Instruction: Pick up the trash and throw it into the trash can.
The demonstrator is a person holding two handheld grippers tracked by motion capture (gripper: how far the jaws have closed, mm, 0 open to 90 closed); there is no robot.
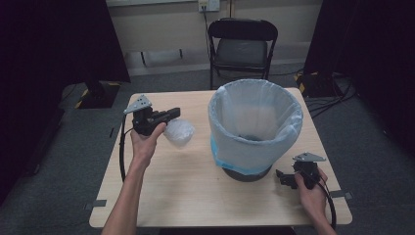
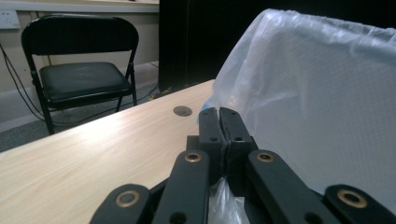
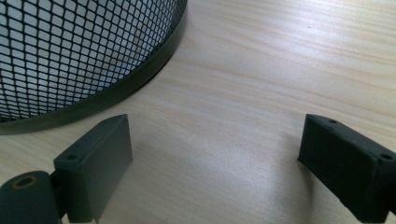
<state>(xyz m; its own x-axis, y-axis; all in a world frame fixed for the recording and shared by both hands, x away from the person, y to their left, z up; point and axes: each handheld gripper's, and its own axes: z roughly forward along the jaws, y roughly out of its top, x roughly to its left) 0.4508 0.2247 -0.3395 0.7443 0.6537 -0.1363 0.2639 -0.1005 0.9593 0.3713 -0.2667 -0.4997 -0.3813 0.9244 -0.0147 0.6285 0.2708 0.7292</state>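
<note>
While you look down from the high view, your left gripper (image 1: 169, 116) sits toward the table's (image 1: 195, 196) left edge, its jaws pinched on a crumpled clear plastic bag (image 1: 178, 132) that hangs just beneath them and looks to rest on or just above the wood; the mesh bin (image 1: 254, 128), already lined with a pale liner, stands well apart toward the right edge, so the bag has been picked up but not yet carried over the rim and dropped in. Your right gripper (image 1: 283, 178) rests low near the front right corner, just beside the bin's base. From the left gripper view, the two jaws meet tightly with a wisp of the plastic bag (image 2: 224, 205) showing between the arms below them, the bin liner (image 2: 327, 116) rises close on the right, and a black folding chair (image 2: 79, 70) stands beyond the far edge. From the right gripper view, the jaws stand wide apart over bare wood with nothing between them, and the bin's black mesh wall (image 3: 79, 51) curves close by at the upper left.
</note>
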